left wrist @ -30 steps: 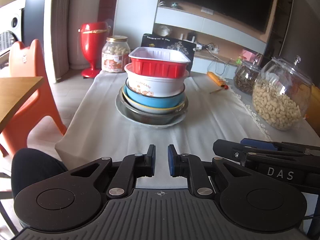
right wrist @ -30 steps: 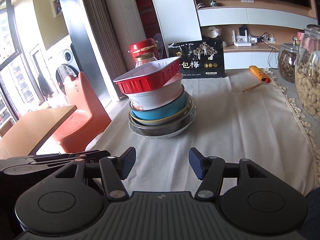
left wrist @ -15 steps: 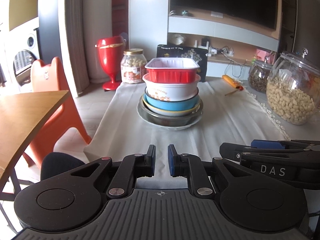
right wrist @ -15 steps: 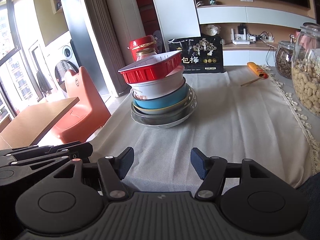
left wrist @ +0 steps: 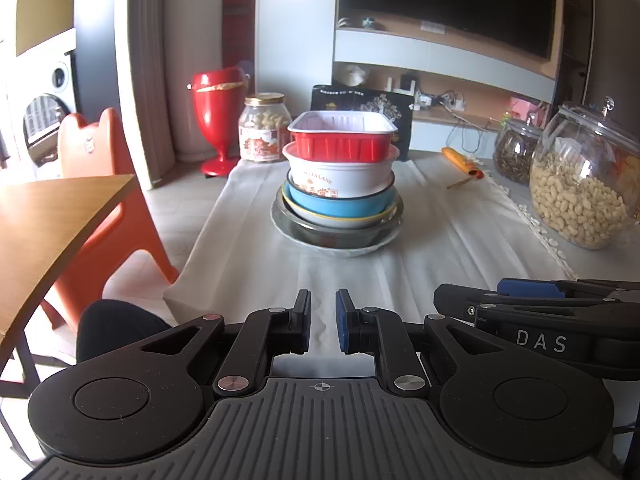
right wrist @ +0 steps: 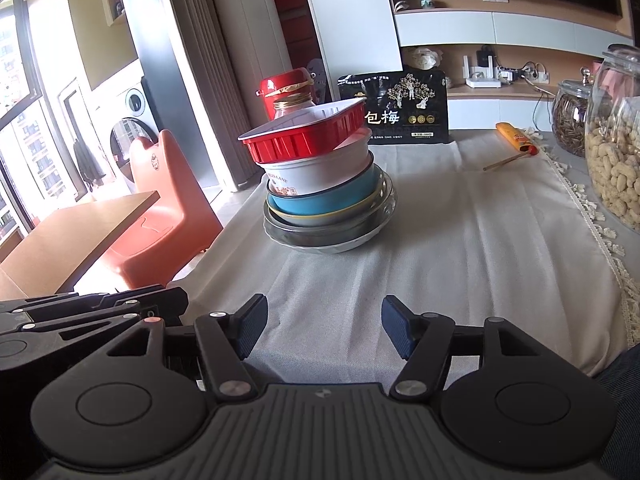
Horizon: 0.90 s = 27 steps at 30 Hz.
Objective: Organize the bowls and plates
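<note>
One nested stack of dishes (left wrist: 338, 200) fills the middle of the left wrist view on the white tablecloth (left wrist: 440, 248): a pale wide plate (left wrist: 340, 246) at the bottom, a grey metal bowl (left wrist: 336, 232), a blue bowl with a yellow rim (left wrist: 340, 204), a white printed bowl (left wrist: 340, 178) and a red rectangular plastic tray (left wrist: 342, 144) on top. The left gripper (left wrist: 322, 322) hangs near the table's front edge, its jaws nearly together with only a thin gap, empty. Over the last second the stack has shrunk in this view and moved farther off, so the gripper has backed away.

In the right wrist view, the same stack (right wrist: 324, 200) stands well apart from the right gripper (right wrist: 324, 326), whose jaws are spread wide, holding nothing. The red tray (right wrist: 308, 140) sits tilted on the white bowl. Both tools pulling back from a built stack suggests the stacking is done, or nearly so.
</note>
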Each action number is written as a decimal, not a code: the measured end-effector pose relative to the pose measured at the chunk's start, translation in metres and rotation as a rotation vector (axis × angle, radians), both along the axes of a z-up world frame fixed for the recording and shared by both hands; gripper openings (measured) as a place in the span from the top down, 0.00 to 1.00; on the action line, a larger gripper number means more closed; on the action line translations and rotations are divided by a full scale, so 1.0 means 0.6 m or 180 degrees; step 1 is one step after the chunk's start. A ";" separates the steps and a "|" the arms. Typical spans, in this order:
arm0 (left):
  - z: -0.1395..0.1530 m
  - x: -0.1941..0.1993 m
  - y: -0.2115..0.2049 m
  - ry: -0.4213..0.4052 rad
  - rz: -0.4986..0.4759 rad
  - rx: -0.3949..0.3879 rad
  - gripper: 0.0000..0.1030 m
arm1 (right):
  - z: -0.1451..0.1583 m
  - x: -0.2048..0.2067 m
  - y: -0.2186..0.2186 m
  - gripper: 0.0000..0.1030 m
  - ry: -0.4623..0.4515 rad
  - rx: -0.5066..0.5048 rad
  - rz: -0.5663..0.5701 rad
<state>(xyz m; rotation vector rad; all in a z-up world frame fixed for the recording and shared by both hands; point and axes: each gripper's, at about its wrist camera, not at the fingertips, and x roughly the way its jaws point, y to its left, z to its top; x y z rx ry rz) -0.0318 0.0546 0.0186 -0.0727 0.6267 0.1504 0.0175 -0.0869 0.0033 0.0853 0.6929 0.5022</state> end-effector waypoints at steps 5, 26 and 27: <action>0.000 -0.001 -0.002 -0.0009 -0.0017 0.0004 0.84 | 0.000 0.001 0.001 0.38 -0.0003 -0.0001 0.0000; 0.001 -0.002 -0.005 -0.0010 -0.0047 -0.0002 0.84 | 0.001 0.000 -0.001 0.38 -0.0014 0.0000 0.0006; 0.001 -0.002 -0.006 -0.0009 -0.0051 -0.0003 0.84 | 0.001 0.000 -0.001 0.38 -0.0014 0.0000 0.0005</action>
